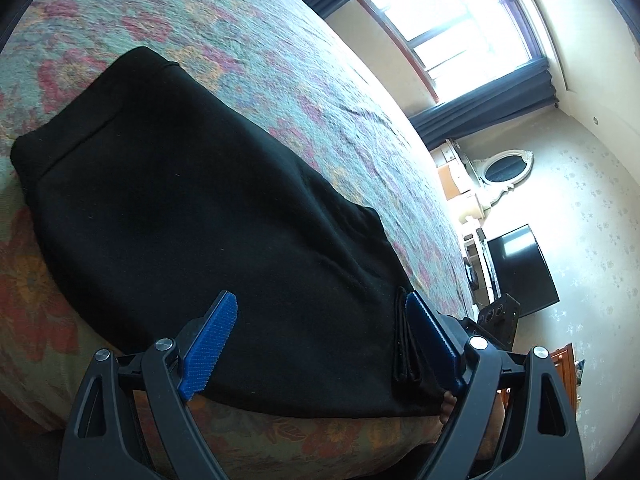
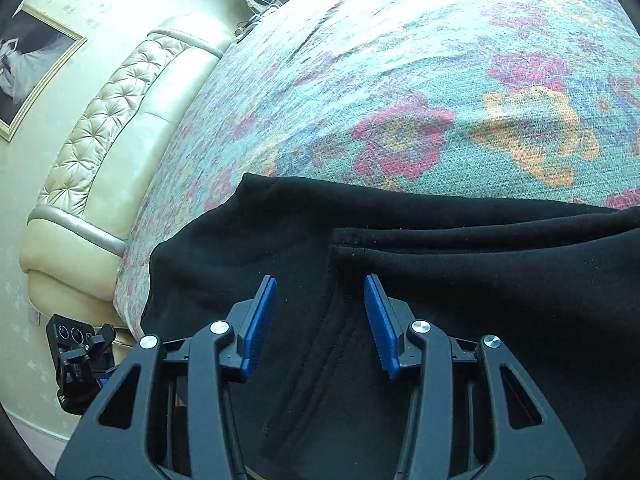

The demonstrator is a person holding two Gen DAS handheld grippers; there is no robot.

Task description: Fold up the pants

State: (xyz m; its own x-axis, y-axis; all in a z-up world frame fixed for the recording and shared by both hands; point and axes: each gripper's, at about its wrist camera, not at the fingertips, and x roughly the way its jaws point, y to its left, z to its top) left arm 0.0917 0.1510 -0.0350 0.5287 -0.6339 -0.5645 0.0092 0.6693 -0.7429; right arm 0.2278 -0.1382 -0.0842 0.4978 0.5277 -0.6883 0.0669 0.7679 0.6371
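Black pants (image 1: 192, 208) lie folded on a floral bedspread (image 1: 280, 64), the waistband at the far end in the left wrist view. My left gripper (image 1: 320, 308) is open, its blue pads either side of the near end of the pants, with a stacked cuff edge (image 1: 408, 344) beside the right pad. In the right wrist view the pants (image 2: 460, 280) fill the lower half, with a folded layer's edge running between the pads. My right gripper (image 2: 320, 288) is open just above that cloth.
The bed has a cream tufted headboard (image 2: 112, 120). The left gripper shows at the bed's edge in the right wrist view (image 2: 80, 360). A window with dark curtains (image 1: 460, 28), a mirror (image 1: 504, 168) and a television (image 1: 520, 268) stand beyond the bed.
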